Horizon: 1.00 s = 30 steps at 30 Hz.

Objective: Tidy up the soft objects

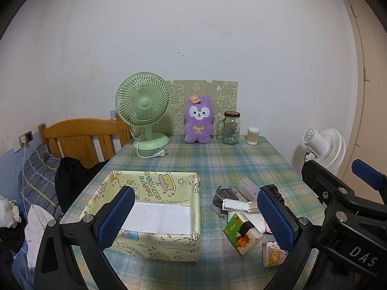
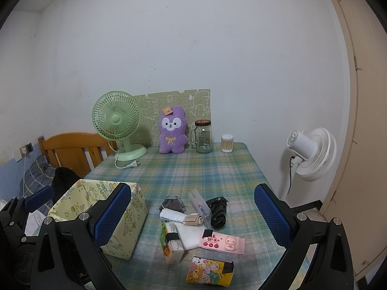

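Note:
A yellow cartoon-print box (image 1: 154,217) (image 2: 116,217) stands open and empty on the plaid table's left side. To its right lies a loose pile: a grey cloth (image 2: 173,204), a black folded item (image 2: 219,211), a white roll (image 2: 180,216), a green tissue pack (image 2: 171,242), a pink wipes pack (image 2: 222,241) and a cartoon tissue pack (image 2: 209,274). My left gripper (image 1: 196,220) is open and empty above the box's right wall. My right gripper (image 2: 193,220) is open and empty above the pile. A purple plush (image 1: 198,123) (image 2: 172,133) sits at the table's back.
At the back stand a green fan (image 1: 144,110), a glass jar (image 1: 231,128) and a cotton swab tub (image 1: 252,135). A white floor fan (image 2: 312,154) stands right of the table. A bed with a wooden headboard (image 1: 84,137) lies to the left.

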Tool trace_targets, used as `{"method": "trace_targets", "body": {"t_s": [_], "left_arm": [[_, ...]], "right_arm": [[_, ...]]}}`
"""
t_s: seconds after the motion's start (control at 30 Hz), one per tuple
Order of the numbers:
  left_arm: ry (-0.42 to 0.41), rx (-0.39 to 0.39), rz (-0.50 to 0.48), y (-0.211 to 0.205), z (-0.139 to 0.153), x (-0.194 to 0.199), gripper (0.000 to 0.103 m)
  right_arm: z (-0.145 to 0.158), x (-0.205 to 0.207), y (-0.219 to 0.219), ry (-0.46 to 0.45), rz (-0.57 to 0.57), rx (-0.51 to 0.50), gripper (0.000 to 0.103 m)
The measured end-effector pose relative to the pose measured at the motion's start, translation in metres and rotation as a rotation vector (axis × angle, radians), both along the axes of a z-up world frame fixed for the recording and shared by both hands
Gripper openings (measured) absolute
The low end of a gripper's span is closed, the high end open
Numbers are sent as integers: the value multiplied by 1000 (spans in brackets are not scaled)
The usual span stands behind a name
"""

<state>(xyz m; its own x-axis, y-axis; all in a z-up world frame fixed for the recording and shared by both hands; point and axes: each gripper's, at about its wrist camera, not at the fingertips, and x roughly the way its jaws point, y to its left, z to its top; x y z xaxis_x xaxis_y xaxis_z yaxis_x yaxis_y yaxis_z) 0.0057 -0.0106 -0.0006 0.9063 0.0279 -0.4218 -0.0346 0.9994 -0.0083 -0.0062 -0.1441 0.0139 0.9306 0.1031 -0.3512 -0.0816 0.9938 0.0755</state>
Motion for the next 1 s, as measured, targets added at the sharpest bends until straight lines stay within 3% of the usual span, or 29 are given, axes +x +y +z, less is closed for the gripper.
{"method": "trace_targets", "body": {"t_s": [1.0], "left_arm": [[-3, 0, -11, -4, 2, 2, 100]], "right_arm": [[1, -1, -1, -1, 1, 2, 103]]}}
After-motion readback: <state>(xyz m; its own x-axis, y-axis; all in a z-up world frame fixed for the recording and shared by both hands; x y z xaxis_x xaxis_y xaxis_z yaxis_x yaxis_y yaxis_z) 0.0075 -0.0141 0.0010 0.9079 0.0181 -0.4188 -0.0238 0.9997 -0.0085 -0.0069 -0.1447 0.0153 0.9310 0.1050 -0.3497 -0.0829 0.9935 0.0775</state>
